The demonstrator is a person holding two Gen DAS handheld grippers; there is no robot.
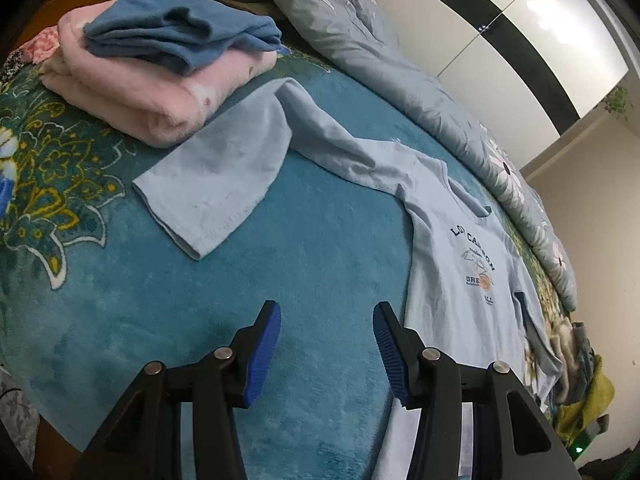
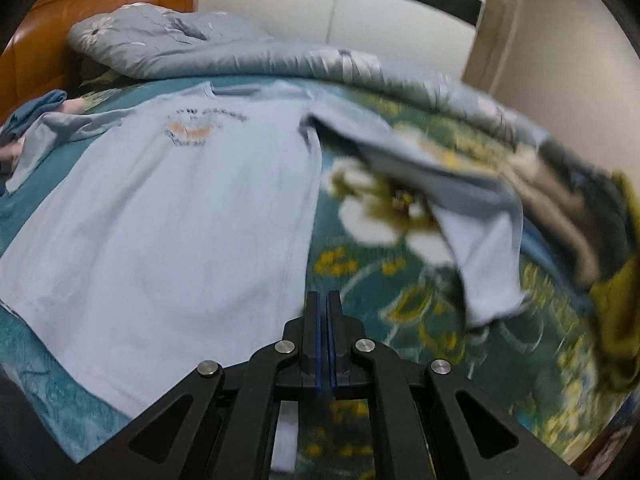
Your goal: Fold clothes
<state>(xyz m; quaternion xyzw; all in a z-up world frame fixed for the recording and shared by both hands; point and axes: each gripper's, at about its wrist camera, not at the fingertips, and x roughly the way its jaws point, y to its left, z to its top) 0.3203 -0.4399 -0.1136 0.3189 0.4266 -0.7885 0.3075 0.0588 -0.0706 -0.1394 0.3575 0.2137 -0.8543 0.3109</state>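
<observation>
A light blue T-shirt with a printed chest lies face up on the teal bed blanket. One of its sleeves stretches towards a folded pile. My left gripper hovers over bare blanket just beside the shirt's side edge, open, with nothing between the blue pads. In the right wrist view the shirt spreads out flat and its other sleeve lies rumpled on the floral part. My right gripper is shut at the shirt's other side edge. I see no cloth between its pads.
A folded pink blanket carries a folded blue garment at the bed's head end. A grey floral quilt runs along the far side. Loose clothes, one of them yellow-green, are heaped beyond the rumpled sleeve. An orange headboard and white wardrobe doors stand behind.
</observation>
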